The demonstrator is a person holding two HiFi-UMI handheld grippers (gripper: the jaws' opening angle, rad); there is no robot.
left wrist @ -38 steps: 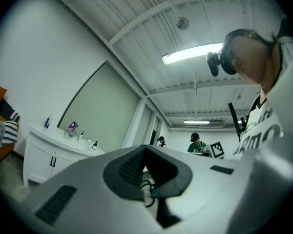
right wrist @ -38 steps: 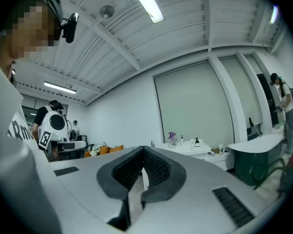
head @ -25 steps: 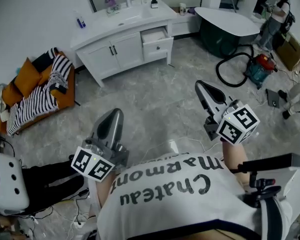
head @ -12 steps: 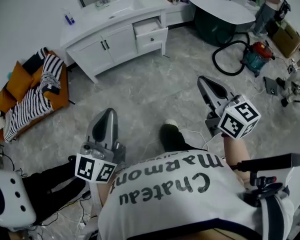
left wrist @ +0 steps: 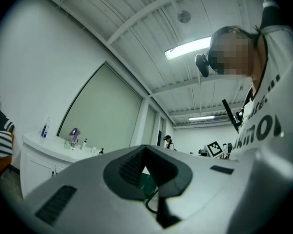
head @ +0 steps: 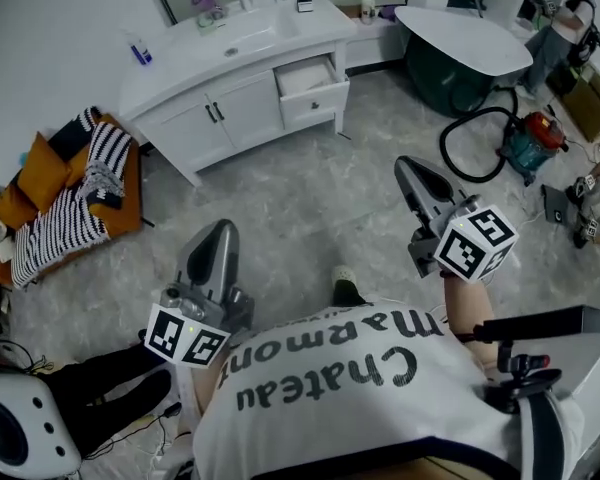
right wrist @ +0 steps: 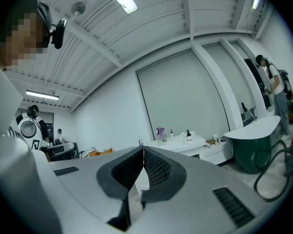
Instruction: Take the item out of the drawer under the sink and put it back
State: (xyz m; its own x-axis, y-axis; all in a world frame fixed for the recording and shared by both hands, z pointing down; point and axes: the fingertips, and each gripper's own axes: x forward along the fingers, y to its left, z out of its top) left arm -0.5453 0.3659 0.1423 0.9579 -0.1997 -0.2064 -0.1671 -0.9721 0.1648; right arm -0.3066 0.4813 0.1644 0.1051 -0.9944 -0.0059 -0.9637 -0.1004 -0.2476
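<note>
A white sink vanity (head: 230, 53) stands against the far wall, and its upper right drawer (head: 310, 75) is pulled open. I cannot make out what lies inside. My left gripper (head: 219, 228) and right gripper (head: 406, 166) are held out in front of the body, well short of the vanity. Both point toward it with their jaws together and nothing between them. The left gripper view has the shut tips (left wrist: 145, 146) with the vanity (left wrist: 41, 152) low at the left. In the right gripper view the vanity (right wrist: 180, 143) sits just beyond the shut tips (right wrist: 143, 148).
A dark green bathtub (head: 460, 43) stands right of the vanity. A vacuum cleaner (head: 530, 138) with a looped hose lies on the floor beside it. An orange chair (head: 40, 158) piled with striped clothes is at the left. A person (head: 570, 23) stands at the far right. Bottles stand on the countertop.
The vanity looks a little nearer and larger than before. A shoe has come into view on the floor ahead of the shirt. Both grippers stay shut in the same pose.
</note>
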